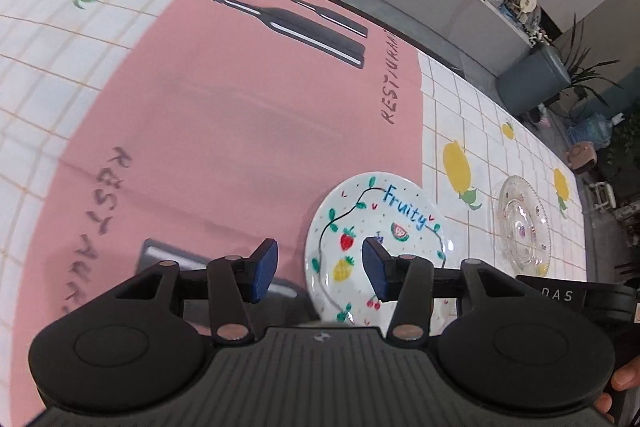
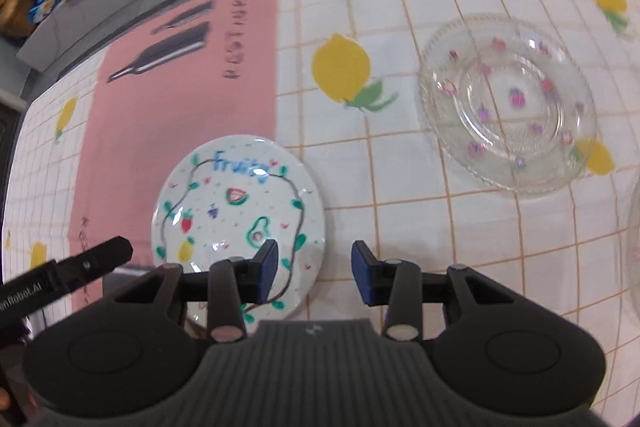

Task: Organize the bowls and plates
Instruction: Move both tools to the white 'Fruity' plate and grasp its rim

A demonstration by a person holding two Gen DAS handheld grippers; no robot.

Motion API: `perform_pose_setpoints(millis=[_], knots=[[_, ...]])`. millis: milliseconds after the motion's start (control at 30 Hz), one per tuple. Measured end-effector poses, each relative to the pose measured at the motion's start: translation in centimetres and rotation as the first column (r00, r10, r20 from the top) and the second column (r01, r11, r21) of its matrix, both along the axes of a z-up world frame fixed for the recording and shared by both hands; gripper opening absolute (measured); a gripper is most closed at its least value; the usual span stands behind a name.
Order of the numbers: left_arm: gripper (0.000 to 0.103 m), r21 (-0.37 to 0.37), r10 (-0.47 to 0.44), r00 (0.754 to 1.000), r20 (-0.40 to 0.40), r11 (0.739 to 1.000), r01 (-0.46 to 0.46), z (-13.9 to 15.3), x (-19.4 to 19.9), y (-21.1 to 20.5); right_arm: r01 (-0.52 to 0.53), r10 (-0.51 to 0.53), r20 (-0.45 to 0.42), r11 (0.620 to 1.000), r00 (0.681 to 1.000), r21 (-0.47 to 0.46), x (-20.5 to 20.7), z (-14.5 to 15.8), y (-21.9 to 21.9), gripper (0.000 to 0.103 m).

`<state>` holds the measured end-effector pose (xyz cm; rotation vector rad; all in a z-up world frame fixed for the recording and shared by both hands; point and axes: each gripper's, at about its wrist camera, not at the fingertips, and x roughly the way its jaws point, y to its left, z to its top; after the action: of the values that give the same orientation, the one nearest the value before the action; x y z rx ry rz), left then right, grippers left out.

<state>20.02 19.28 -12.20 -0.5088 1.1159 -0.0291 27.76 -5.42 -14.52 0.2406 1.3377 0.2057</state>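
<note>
The left gripper hangs with jaws apart and empty over the left edge of the painted plate. The right gripper, also open and empty, hangs over that plate's right edge; the glass plate lies well beyond on the tablecloth.

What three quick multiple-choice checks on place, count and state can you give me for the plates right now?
1. The clear glass plate lies on: A the pink panel; B the white lemon-print grid; C the painted plate.
2. Plates fully in the right wrist view: A one; B two; C four.
3. The right gripper jaws are: A shut on the glass plate; B open, empty; C shut on the painted plate.

Key: B, checks and lemons show through it. B, the painted plate plus the glass one. B, bare cloth between the pads.
</note>
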Motion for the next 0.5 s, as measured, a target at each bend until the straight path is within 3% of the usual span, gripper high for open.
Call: perform_pose_setpoints(millis=[133, 400, 500], knots=[[0.054, -0.021, -0.007, 0.999, -0.048, 1.000, 0.006, -1.4, 0.6, 0.1, 0.021, -0.020, -0.039, 1.000, 0.999, 0.010, 0.9, -1.2, -0.6, 0.040], [0.030, -0.024, -0.045, 0.996, -0.071, 0.999, 0.043, -2.4, 0.9, 0.0, 0.047, -0.042, -0.085, 0.997, 0.996, 0.061, 1.4, -2.2, -1.2, 0.036], [0.022, -0.024, -0.047, 0.996, -0.081, 0.999, 0.045, -2.5, 1.1, 0.1, 0.048, -0.040, -0.095, 0.996, 0.995, 0.080, 1.5, -2.3, -1.1, 0.026]])
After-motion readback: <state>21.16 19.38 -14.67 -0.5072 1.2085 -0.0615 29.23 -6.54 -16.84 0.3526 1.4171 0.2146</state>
